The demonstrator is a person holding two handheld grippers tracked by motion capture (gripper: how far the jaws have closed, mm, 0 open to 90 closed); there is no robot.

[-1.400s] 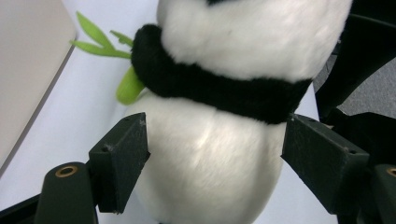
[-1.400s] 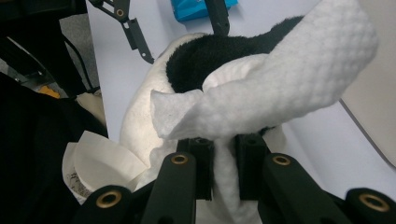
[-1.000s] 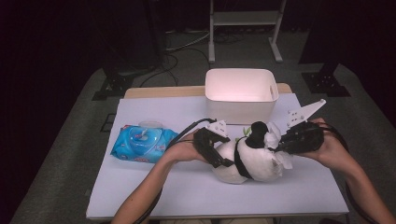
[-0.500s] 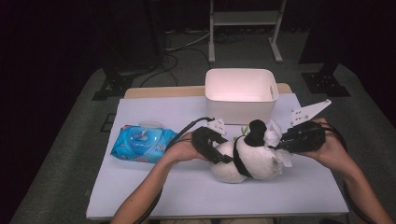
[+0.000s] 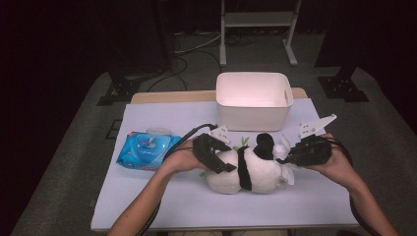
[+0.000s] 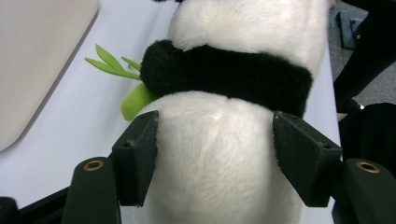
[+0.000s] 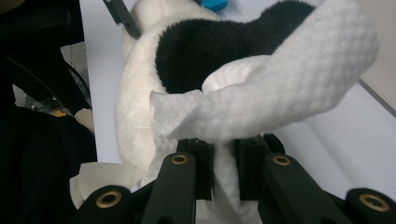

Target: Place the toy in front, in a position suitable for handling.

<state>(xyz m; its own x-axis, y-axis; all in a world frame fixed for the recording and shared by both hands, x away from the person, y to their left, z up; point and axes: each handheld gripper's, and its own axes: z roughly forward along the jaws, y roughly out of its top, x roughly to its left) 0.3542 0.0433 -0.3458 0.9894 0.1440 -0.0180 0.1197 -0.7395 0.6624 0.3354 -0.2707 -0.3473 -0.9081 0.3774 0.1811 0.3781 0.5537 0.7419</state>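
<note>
Here, left gripper (image 6: 215, 154) jaws, which have just been closing, clamp the white rump of the plush panda (image 5: 248, 169), pads pressed into the fur on both sides. Right gripper (image 7: 223, 170) jaws are clenched on a white wet wipe (image 7: 280, 93), which drapes against the panda's black ear end. The panda lies on its side near the table's (image 5: 162, 206) front edge, about mid-width, green leaf poking out toward the far side. White bin (image 5: 253, 98) sits just behind at the far edge; blue wipes pack (image 5: 147, 150) lies near the left edge.
</note>
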